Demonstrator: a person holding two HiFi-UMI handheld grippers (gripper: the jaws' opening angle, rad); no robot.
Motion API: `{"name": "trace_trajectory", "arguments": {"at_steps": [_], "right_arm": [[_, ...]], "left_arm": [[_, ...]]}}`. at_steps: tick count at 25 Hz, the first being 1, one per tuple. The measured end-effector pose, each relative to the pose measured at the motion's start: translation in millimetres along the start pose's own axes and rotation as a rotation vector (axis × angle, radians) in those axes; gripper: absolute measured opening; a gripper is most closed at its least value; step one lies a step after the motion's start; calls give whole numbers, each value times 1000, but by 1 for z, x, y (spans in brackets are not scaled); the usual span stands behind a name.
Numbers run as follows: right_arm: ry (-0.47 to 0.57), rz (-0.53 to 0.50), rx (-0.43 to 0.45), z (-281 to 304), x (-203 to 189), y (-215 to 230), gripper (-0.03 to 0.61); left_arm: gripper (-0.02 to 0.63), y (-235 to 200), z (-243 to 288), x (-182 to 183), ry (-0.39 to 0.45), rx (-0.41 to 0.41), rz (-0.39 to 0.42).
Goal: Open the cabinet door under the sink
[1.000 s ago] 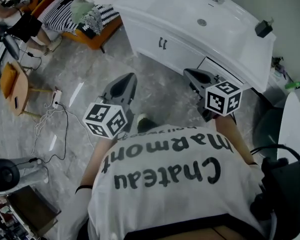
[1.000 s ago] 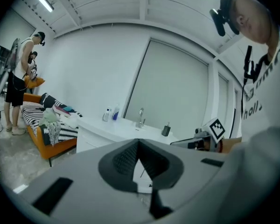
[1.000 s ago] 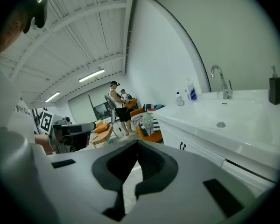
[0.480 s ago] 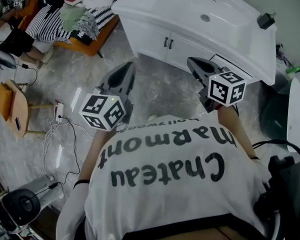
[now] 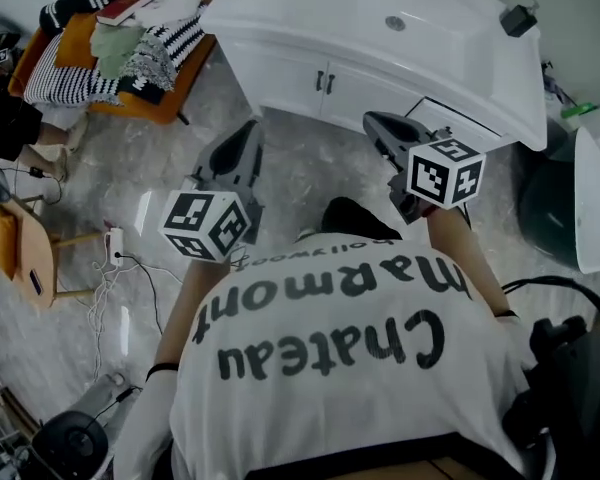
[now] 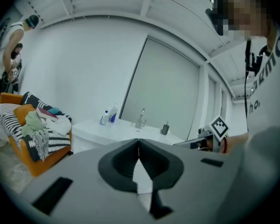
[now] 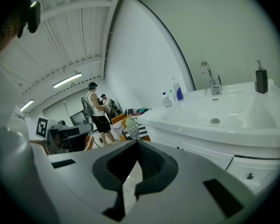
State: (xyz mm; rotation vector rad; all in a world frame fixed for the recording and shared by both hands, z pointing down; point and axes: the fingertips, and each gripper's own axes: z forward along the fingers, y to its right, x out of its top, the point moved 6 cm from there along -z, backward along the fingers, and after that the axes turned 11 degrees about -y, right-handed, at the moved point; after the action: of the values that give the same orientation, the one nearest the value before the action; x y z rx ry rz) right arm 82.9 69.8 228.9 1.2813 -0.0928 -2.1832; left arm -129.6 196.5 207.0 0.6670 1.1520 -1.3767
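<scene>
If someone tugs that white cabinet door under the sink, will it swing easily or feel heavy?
The cabinet door looks like a flat, rigid panel, so it would likely swing as one piece. Its dark handle is slim and small, so a grip might slip off. The sink above looks bulky, so everything else probably stays put.

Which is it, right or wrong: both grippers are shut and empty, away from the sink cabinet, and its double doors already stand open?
Wrong in one point: the double doors are closed, their two dark handles side by side, as the head view shows. The rest holds: the left gripper and the right gripper are shut and empty, away from the sink cabinet.
</scene>
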Motion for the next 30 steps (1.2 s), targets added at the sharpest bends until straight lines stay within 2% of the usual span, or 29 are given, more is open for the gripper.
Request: {"name": "trace_trajectory", "arguments": {"at_steps": [3,7,9,17,19,24,30], "right_arm": [[-13,15,-13,4,-1,6,6],[-14,39,-10,21,3,25,5],[-12,54,-6,33,7,35,6],[-23,93,33,100,14,79,5],[-41,75,49,117,11,92,5],[-87,23,50,158,2,123,6],[-111,46,43,198,-24,148,8]], "left_arm": [[8,-6,16,1,-25,-51,43],[8,-21,38,14,16,-12,139],[8,-27,53,16,5,-11,170],[8,-55,139,0,-140,-66,164],[8,-62,164,-7,-185,-81,166],[8,-82,217,-35,-263,-134,115],[9,-98,269,-78,-366,-193,148]]}}
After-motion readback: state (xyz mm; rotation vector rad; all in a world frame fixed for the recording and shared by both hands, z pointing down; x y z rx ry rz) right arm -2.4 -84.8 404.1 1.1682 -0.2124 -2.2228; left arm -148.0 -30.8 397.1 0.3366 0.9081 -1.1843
